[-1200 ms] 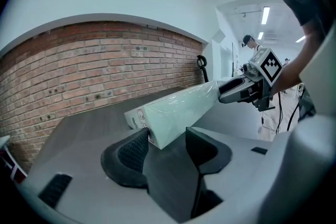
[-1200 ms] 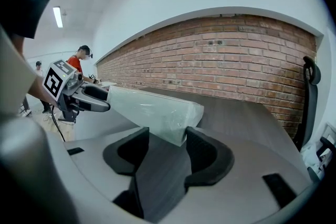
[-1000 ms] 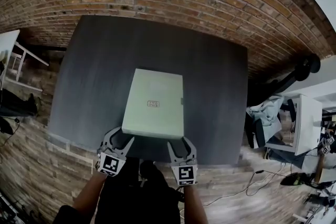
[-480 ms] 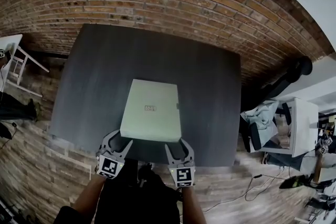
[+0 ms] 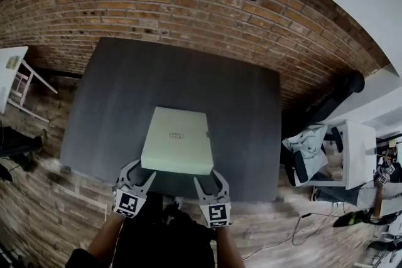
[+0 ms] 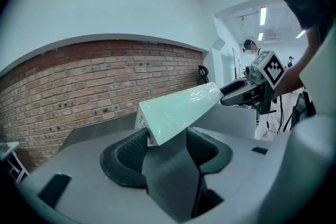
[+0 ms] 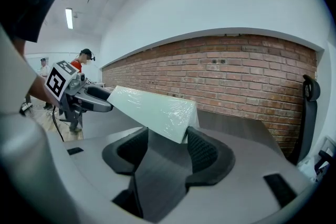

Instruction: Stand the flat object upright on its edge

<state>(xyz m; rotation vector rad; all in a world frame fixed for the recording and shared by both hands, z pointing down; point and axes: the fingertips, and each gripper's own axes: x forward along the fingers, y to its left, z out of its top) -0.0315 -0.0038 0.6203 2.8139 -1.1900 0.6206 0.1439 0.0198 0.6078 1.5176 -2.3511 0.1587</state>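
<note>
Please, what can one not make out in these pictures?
- Print on the label of the pale green, film-wrapped flat box: too small in the head view.
- Its far edge on the dark grey table: hidden behind the box itself in both gripper views.
- Whether the left gripper and right gripper pinch its near corners: jaws stand apart round them, contact unclear.

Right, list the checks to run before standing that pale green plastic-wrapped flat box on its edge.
1. Left gripper at a near corner of the pale green plastic-wrapped flat box: ok.
2. Right gripper at the other near corner: ok.
3. Pads clamped on the box: cannot tell; jaws stand apart.
4. Dark grey table bare beyond the box: ok.
5. Far edge resting on the table: cannot tell.
</note>
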